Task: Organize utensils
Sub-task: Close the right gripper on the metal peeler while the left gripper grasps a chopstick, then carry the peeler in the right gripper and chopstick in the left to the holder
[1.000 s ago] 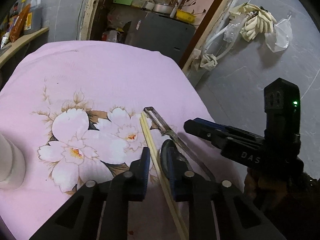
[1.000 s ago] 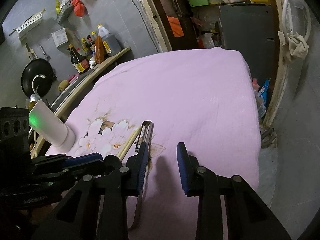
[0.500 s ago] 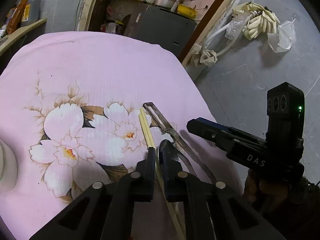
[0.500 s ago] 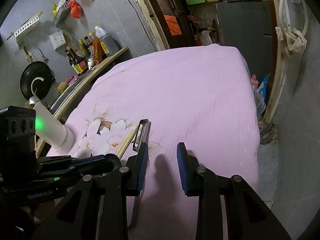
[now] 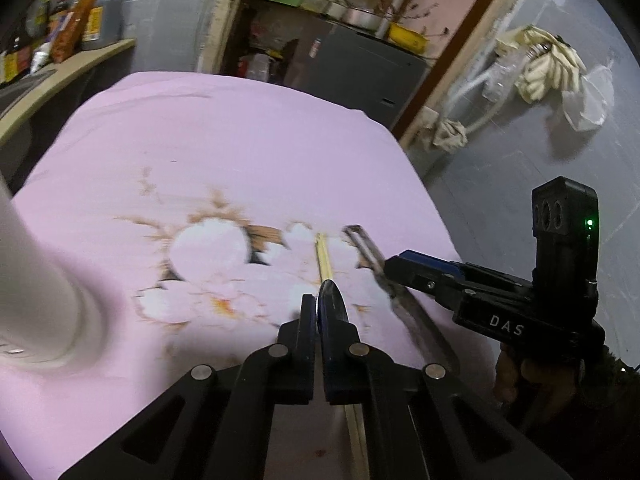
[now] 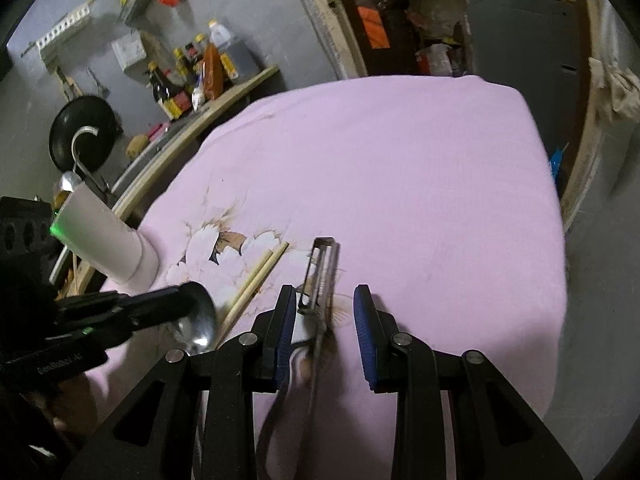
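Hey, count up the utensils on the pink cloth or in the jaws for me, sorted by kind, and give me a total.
Chopsticks: 2, lying side by side on the cloth
Spoon: 1, clamped in the left gripper
Peeler: 1, on the cloth between the open jaws of the right gripper
Total: 4 utensils
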The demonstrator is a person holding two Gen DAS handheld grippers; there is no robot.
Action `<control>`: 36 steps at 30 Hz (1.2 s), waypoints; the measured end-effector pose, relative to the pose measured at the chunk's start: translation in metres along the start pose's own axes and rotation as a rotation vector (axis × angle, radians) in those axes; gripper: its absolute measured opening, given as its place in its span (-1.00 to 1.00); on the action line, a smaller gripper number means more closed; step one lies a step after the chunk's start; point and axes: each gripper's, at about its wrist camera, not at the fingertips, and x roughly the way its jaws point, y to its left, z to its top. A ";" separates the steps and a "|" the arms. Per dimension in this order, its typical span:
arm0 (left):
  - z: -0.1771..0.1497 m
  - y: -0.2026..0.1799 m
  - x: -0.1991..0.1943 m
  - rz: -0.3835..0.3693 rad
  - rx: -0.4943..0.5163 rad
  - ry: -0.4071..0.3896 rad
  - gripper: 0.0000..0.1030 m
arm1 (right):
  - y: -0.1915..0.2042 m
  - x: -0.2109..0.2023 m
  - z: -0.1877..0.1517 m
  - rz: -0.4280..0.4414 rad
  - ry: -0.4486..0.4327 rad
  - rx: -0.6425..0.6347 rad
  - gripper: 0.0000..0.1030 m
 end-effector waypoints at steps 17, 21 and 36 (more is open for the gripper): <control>0.001 0.002 -0.023 0.079 0.013 -0.062 -0.95 | 0.049 0.023 0.028 -0.270 0.208 -0.086 -0.78; 0.003 0.001 -0.034 0.107 0.025 -0.094 -0.95 | 0.039 -0.008 0.022 -0.182 0.097 0.059 -0.79; 0.022 0.000 -0.129 0.149 0.125 -0.349 -0.96 | 0.090 -0.127 0.004 -0.037 -0.473 0.138 -0.79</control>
